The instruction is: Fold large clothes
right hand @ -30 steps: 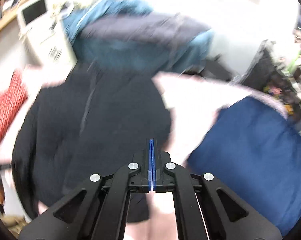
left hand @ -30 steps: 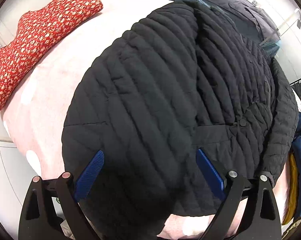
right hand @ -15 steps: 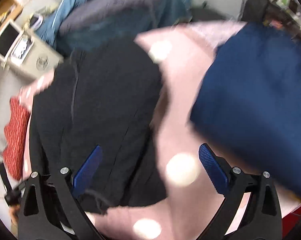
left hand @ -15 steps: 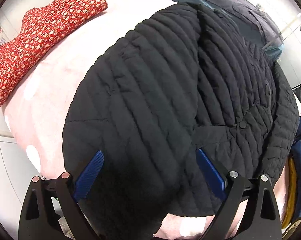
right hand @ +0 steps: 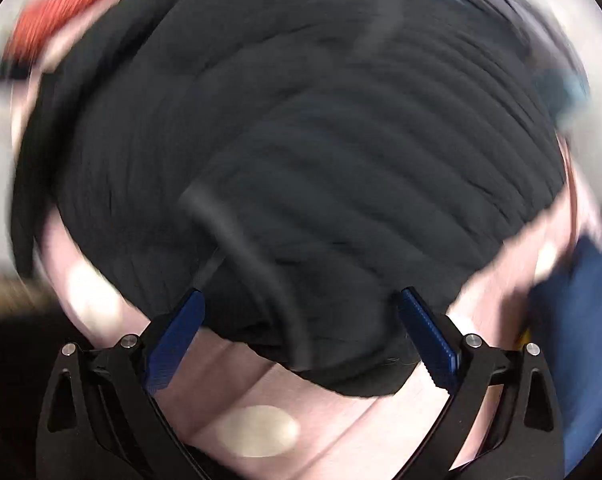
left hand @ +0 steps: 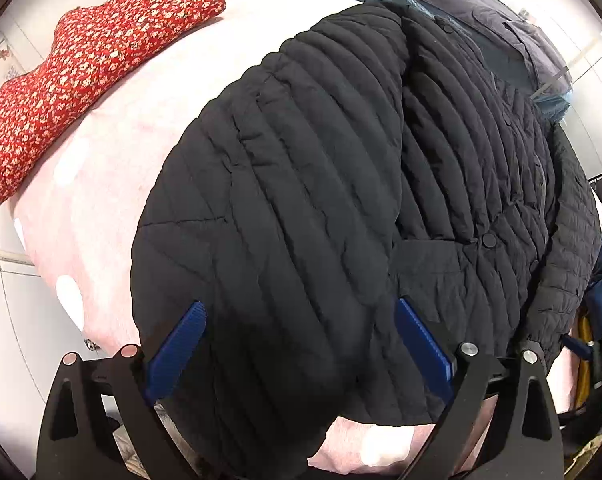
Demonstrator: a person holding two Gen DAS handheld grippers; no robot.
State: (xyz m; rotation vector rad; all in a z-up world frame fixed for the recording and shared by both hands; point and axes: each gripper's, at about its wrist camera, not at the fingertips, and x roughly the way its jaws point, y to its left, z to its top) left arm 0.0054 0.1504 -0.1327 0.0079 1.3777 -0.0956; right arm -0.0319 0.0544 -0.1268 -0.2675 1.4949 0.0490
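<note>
A black quilted jacket (left hand: pixel 341 184) lies spread on a pink dotted bedspread (left hand: pixel 101 184). My left gripper (left hand: pixel 299 340) is open and hovers over the jacket's near hem, holding nothing. In the blurred right wrist view the same jacket (right hand: pixel 301 152) fills the frame, and my right gripper (right hand: pixel 299 332) is open just above its near edge, with a dark strap or hem fold (right hand: pixel 261 272) between the fingers. The right gripper also shows at the edge of the left wrist view (left hand: pixel 593 356).
A red floral garment (left hand: pixel 81 60) lies at the far left of the bed. A dark grey-blue coat (left hand: pixel 481 12) lies beyond the jacket. A folded navy garment (right hand: pixel 581 340) sits to the right. The bed's left edge drops to a white floor (left hand: pixel 5 320).
My right gripper opened from shut and swung fast from the navy garment side over to the black jacket's near edge. My left gripper stayed open and shifted slightly over the hem.
</note>
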